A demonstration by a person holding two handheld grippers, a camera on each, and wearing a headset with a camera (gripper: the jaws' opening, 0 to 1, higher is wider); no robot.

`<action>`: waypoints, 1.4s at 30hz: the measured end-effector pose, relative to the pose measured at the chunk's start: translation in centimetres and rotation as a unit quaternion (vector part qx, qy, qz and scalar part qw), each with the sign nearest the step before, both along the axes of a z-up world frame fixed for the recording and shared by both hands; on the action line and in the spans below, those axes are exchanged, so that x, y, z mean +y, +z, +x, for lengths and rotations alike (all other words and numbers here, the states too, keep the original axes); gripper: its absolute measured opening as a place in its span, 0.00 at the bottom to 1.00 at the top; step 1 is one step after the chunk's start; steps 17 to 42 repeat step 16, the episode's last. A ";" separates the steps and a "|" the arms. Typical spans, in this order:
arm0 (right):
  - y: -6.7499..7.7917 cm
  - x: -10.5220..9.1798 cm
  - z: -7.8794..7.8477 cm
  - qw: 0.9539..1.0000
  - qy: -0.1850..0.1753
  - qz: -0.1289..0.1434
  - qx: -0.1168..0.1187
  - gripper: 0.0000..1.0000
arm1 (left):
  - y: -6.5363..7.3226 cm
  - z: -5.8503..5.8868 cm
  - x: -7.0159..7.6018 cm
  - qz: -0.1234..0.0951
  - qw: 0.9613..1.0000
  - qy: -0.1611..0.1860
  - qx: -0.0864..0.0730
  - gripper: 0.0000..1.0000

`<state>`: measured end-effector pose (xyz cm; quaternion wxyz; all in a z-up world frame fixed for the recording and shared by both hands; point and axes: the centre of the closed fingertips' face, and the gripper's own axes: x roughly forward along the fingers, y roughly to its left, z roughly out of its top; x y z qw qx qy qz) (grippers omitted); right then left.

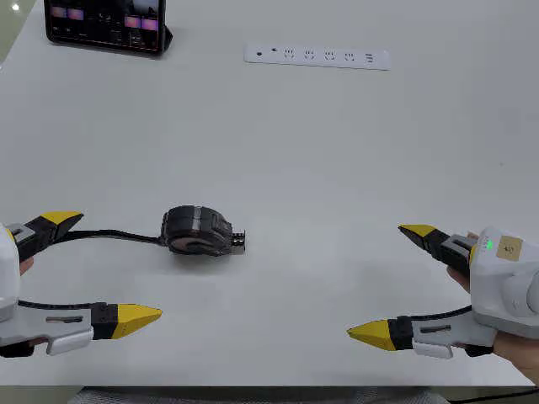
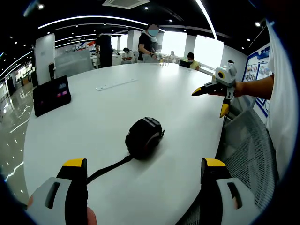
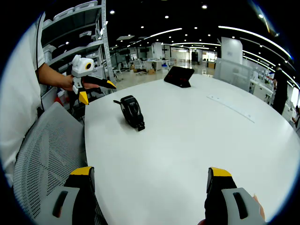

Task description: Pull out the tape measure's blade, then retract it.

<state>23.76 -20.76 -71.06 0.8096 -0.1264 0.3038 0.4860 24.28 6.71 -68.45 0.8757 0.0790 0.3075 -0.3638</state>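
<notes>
Head view has my left gripper [image 1: 105, 268] just left of the tape measure [image 1: 198, 231], its yellow-tipped jaws spread wide and holding nothing. My right gripper [image 1: 383, 282] hangs well off to the right of the tape measure, jaws spread just as wide and also bare. A small tan label on its white body carries print too small for me to read, with a green light lit beside it.

The tape measure lies on its side on the white table [image 1: 337, 151], black case with a grey band, and the blade's end hook [image 1: 240, 244] sits at the case mouth, pointing toward my right gripper. A black wrist strap [image 1: 118, 237] trails from the case toward my left gripper's far jaw.

Beyond the tape measure lies a white power strip [image 1: 317, 56], and farther left of that a dark tablet [image 1: 107, 21] stands propped, its screen tiles unreadable.
</notes>
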 end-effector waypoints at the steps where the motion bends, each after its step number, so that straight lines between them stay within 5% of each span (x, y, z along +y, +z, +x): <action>1: 0.0 0.0 0.0 1.000 0.000 0.000 0.000 0.99 | 0.0 0.0 0.0 0.002 1.000 0.000 -0.002 0.99; 42: -0.2 -0.3 -0.4 1.000 0.000 -0.001 0.007 0.99 | -0.1 -0.5 -0.5 0.002 1.000 -0.013 0.003 0.99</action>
